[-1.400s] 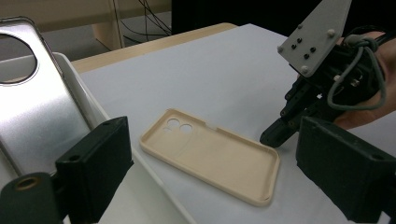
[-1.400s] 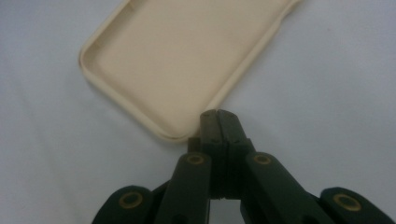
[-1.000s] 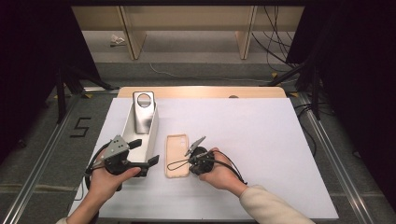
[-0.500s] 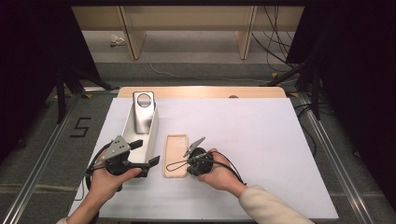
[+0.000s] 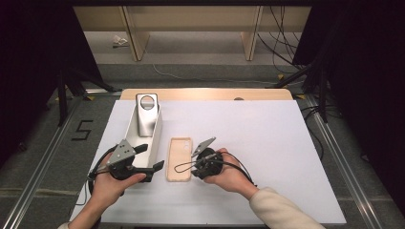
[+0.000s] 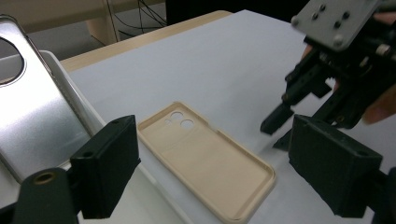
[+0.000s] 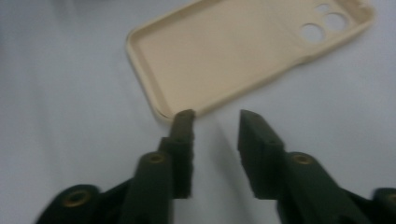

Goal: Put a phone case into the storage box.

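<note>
A beige phone case point(image 5: 179, 158) lies hollow side up on the white table point(image 5: 267, 157), its camera holes at the far end. My right gripper point(image 5: 190, 165) lies low at the case's near right edge. Its jaws point(image 7: 215, 123) have just been opening and stand open with nothing between them; the left fingertip point(image 7: 185, 122) is at the rim of the case point(image 7: 233, 51). My left gripper point(image 5: 152, 157) hovers left of the case by the white tray point(image 5: 154, 138). Its jaws point(image 6: 219, 168) have just been closing slightly and are still wide open, gripping nothing, with the case point(image 6: 205, 158) beyond them.
A silver phone-shaped plate point(image 5: 144, 119) with a round hole leans in the long white tray; it also shows as the silver plate point(image 6: 32, 112). A wooden table edge point(image 5: 205, 94) runs along the back. Metal rails and cables lie on the floor, marked with a 5 point(image 5: 82, 130).
The right gripper's jaws, shut at the case's edge before, have parted. Both hands and the case stay about where they were.
</note>
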